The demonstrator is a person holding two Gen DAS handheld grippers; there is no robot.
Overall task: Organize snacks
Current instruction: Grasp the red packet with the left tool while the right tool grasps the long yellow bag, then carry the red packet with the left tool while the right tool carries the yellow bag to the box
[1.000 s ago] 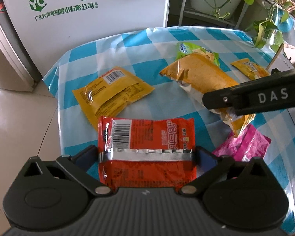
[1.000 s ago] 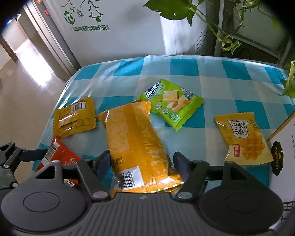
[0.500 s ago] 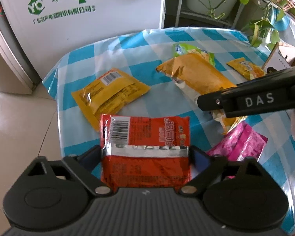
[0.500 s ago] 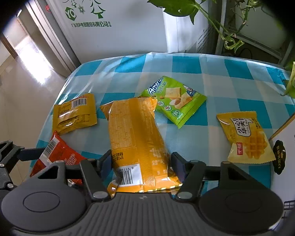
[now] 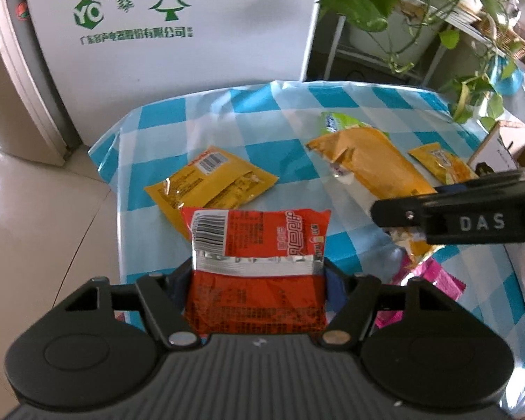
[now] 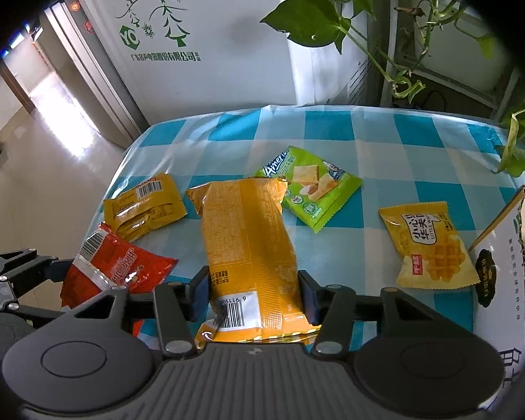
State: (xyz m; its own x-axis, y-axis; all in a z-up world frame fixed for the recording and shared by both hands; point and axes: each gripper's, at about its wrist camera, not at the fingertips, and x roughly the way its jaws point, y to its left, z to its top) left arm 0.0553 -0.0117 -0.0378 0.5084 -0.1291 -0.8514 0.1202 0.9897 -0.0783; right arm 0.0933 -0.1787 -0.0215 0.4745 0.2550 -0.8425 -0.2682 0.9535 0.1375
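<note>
A red snack packet lies at the near left of the checked table, and it also shows in the right wrist view. My left gripper straddles its near half; the jaws are closing and both pads press its sides, pinching it narrower. My right gripper is shut on the barcode end of a long orange snack bag, which rests on the table beyond the jaws. The left wrist view shows that bag with one of the right gripper's fingers across it.
On the blue-and-white checked cloth lie a yellow barcode packet, a green cracker packet, a yellow waffle packet and a pink packet. A cardboard box stands at the right edge. A white appliance and plants stand behind.
Both pairs of jaws have closed inward. The left pads now squeeze the red packet and the right pads grip the orange bag. Neither hand has shifted much.
</note>
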